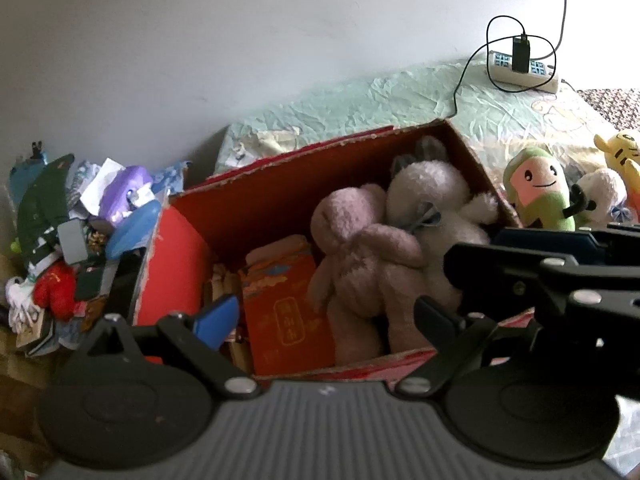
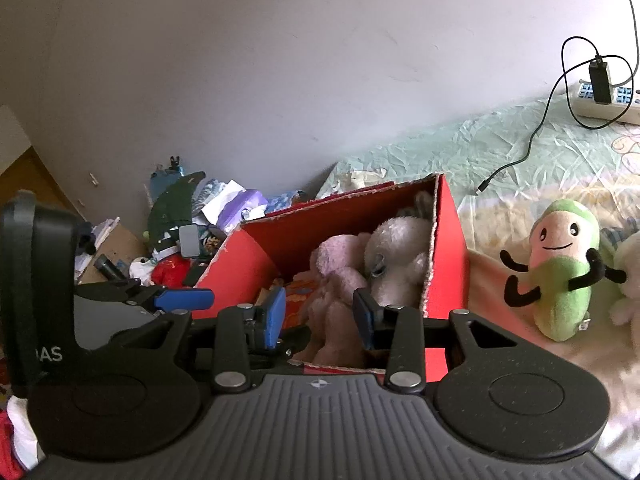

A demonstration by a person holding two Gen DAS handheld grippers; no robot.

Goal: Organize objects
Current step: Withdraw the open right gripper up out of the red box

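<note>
The red cardboard box (image 2: pixel 448 240), open-topped with torn edges, is sitting on the crumpled pale-green bedsheet (image 2: pixel 460 148), and it is already holding a pink plush toy (image 2: pixel 336 268), a paler greyish plush rabbit (image 2: pixel 400 256) pressed against it, and an orange printed carton (image 1: pixel 288 312) at their left.

Going left to right: a heap of mixed clutter (image 2: pixel 192 224) is lying against the wall, just beside the box's left side. Your left gripper (image 1: pixel 320 316) is hanging over the box's near rim with its fingers spread wide and nothing between them. Your right gripper (image 2: pixel 320 316) is hovering at the near rim too, its blue pads (image 2: pixel 274 316) standing partly apart, empty, with the pink plush showing through the gap but not pinched.

Further right, a green and pink smiling plush with thin black arms (image 2: pixel 560 272) is standing on the sheet, well apart from the box, with a white plush and a yellow one (image 1: pixel 620 152) beside it.

The risks, as you are judging your next reach: the two grippers are crowding each other at the rim and may knock together. The box is looking nearly full, so another toy may perch and roll out. A trailing black cable (image 2: pixel 532 140) is lying loose behind the box.
</note>
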